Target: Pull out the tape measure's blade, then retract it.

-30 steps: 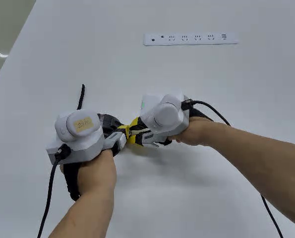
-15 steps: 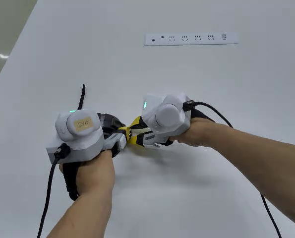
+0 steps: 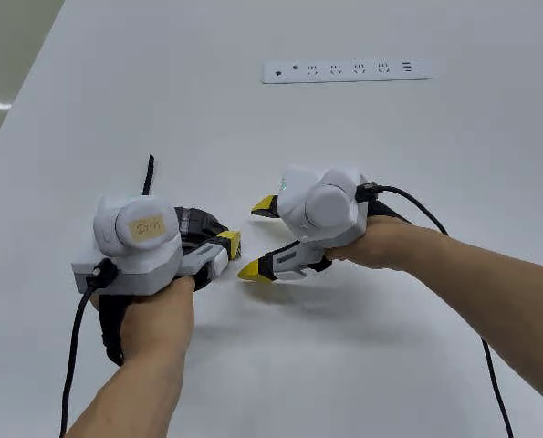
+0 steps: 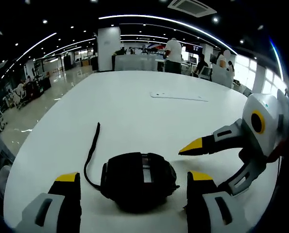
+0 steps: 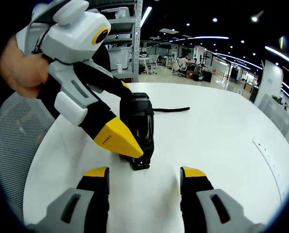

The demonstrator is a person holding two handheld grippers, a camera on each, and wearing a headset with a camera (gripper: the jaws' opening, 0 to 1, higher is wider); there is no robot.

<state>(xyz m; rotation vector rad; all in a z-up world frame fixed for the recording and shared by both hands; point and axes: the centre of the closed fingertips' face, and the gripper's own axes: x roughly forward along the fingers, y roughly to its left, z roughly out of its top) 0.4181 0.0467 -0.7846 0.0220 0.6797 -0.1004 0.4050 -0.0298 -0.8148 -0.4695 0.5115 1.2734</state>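
**A:** ok so where's the tape measure [image 4: 137, 180] sitting right now?

**B:** it's lying on the white worktop [image 3: 390, 164], right between the jaws of the left hand-held gripper [image 4: 133, 177]. It's a black case, and its black strap [image 4: 92, 145] is trailing off across the worktop on the far side.

**A:** is the left one actually squeezing it?

**B:** not looking like it. In the left gripper view the jaws are standing apart, with a sliver of worktop showing on each side of the case. So it's straddling the thing, released, not clamping.

**A:** and the right?

**B:** the right hand-held gripper [image 3: 257, 239] is hovering just beside it. Its jaws are spread wide and gripping nothing, and the yellow tips are pointing toward the tape measure and the left one's jaws. A white power strip [image 3: 346, 70] is lying well apart from all that, up at the far side of the worktop.
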